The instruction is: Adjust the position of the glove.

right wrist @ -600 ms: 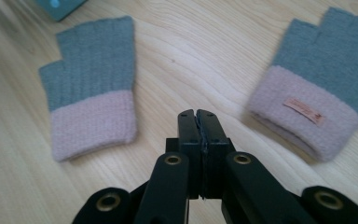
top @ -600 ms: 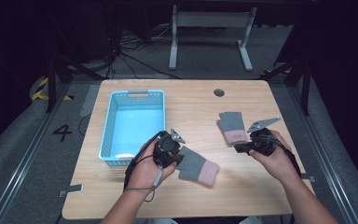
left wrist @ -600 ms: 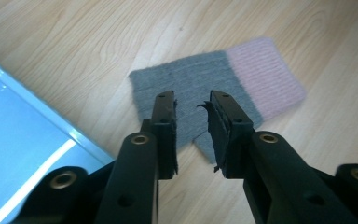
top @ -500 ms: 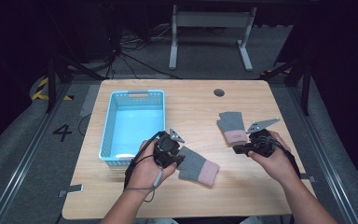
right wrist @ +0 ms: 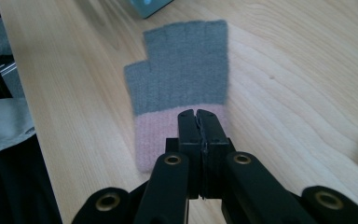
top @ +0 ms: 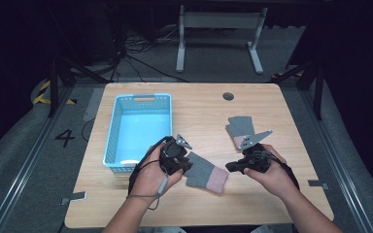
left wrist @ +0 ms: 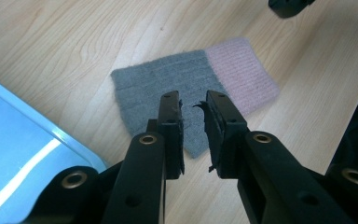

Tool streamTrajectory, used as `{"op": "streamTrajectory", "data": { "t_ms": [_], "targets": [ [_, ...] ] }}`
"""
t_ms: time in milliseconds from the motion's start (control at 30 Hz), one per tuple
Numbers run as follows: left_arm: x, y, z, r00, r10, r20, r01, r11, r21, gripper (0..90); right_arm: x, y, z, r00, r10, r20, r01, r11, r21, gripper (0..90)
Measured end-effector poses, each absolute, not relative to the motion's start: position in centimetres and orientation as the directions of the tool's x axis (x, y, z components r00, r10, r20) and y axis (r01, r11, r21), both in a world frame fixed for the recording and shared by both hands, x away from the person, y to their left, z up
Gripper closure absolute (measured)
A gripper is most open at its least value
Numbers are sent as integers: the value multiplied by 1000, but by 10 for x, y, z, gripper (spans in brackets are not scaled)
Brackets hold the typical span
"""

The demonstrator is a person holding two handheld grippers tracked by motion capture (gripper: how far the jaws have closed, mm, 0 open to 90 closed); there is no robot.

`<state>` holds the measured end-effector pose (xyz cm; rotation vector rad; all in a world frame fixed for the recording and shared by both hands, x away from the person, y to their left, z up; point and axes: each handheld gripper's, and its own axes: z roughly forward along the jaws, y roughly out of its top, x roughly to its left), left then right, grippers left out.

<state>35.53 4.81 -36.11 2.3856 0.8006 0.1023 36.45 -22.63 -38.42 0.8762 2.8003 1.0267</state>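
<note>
while both gloves lie flat on the table (top: 301, 104), left gripper (left wrist: 193, 109) hovers slightly parted over near glove (top: 205, 172); right gripper (right wrist: 199, 122) shut, empty, over far glove (right wrist: 182, 84)'s pink cuff. basket (top: 114, 133) left; floor mark "4".

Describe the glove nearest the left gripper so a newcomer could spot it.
On the wooden table, look just right of the blue basket. The glove lies flat by the left gripper, nearer the person than the other glove.

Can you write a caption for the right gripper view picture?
Shut right gripper poised over the pink cuff of a grey fingerless glove lying flat on the wooden table.
</note>
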Motion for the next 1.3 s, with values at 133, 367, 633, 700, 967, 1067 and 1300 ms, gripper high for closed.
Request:
{"op": "streamTrajectory", "data": {
  "t_ms": [133, 367, 633, 700, 967, 1067, 1300],
  "targets": [
    [356, 47, -363, 814, 571, -110, 525, -642, 559, 824, 361, -214, -392, -854, 493, 166, 487, 648, 586, 900],
    [356, 45, -365, 816, 568, -103, 525, -655, 544, 877, 358, -197, -407, -873, 461, 158, 465, 690, 555, 900],
    [354, 42, -366, 825, 557, -97, 515, -671, 534, 873, 350, -181, -421, -896, 409, 171, 436, 739, 514, 900],
    [354, 42, -367, 826, 555, -95, 514, -673, 532, 871, 348, -178, -423, -903, 392, 176, 424, 749, 509, 900],
    [355, 43, -366, 822, 562, -93, 516, -665, 540, 853, 342, -170, -432, -917, 352, 189, 399, 787, 471, 900],
    [355, 42, -366, 821, 563, -96, 519, -665, 538, 852, 340, -167, -435, -922, 341, 183, 387, 798, 462, 900],
    [355, 42, -367, 820, 564, -96, 519, -664, 537, 847, 338, -164, -438, -928, 330, 176, 374, 813, 446, 900]
  ]
}}
